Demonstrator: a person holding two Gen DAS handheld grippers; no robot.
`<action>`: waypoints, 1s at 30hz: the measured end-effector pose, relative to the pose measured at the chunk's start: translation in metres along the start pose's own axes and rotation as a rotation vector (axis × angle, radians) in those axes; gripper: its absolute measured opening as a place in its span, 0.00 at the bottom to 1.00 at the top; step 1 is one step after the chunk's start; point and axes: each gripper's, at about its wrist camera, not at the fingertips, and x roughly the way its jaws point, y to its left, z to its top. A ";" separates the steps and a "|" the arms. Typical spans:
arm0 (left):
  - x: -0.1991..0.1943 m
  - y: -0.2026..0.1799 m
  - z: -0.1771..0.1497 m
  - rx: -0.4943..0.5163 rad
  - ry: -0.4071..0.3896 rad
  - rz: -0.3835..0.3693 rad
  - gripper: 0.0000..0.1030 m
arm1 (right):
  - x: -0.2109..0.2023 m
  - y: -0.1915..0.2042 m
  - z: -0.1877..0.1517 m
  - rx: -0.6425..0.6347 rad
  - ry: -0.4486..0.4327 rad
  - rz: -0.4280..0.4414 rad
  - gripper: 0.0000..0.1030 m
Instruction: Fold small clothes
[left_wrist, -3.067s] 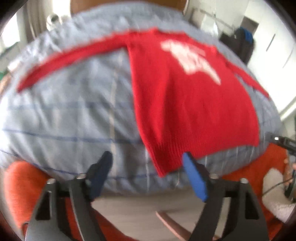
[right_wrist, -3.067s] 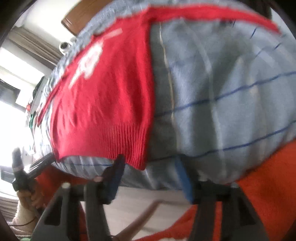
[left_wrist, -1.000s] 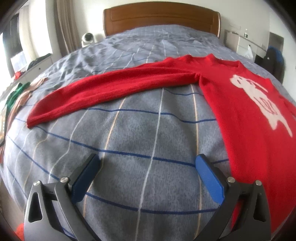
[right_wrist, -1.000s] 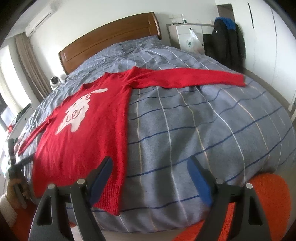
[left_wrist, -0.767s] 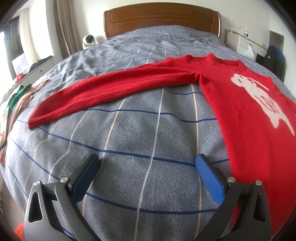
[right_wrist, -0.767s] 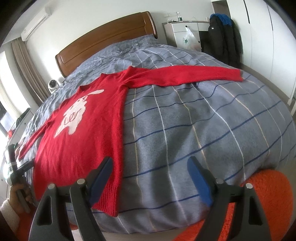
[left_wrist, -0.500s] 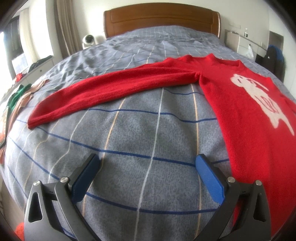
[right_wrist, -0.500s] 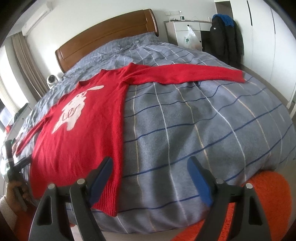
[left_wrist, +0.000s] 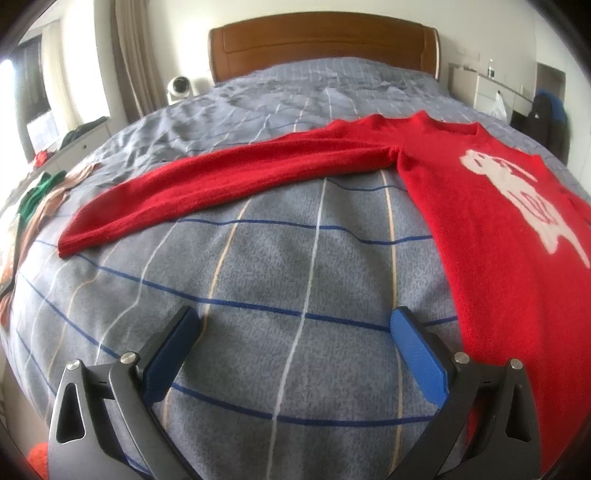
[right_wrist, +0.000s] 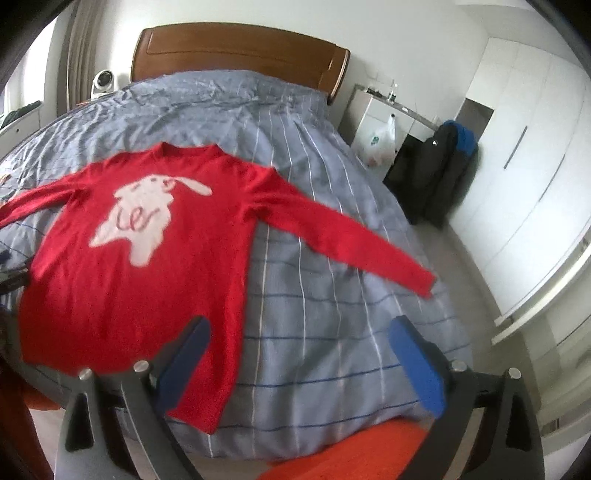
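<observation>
The left wrist camera sits low at the foot of the bed (left_wrist: 295, 258), close above the grey checked cover, facing up its length toward the wooden headboard (left_wrist: 321, 40); the wide-spread fingers of the left gripper (left_wrist: 295, 347) frame the bottom edge.

The right wrist camera looks from higher and farther back, off the foot of the bed (right_wrist: 351, 314), angled down and toward the headboard (right_wrist: 236, 55), with the right gripper (right_wrist: 299, 354) likewise spread across the bottom.

Both views share the bed cover, the headboard and the red sweater (left_wrist: 498, 240) (right_wrist: 140, 266) laid flat, seen from its left side in one, nearly whole in the other.
</observation>
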 end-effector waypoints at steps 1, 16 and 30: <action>0.000 0.000 0.000 -0.001 -0.002 0.000 1.00 | -0.002 0.000 0.004 0.001 -0.001 -0.005 0.94; -0.001 0.000 -0.001 -0.003 -0.004 0.002 1.00 | -0.014 0.005 0.009 -0.038 0.004 -0.059 0.94; 0.000 0.000 -0.001 -0.003 -0.004 0.001 1.00 | -0.010 0.003 0.010 -0.042 0.008 -0.078 0.94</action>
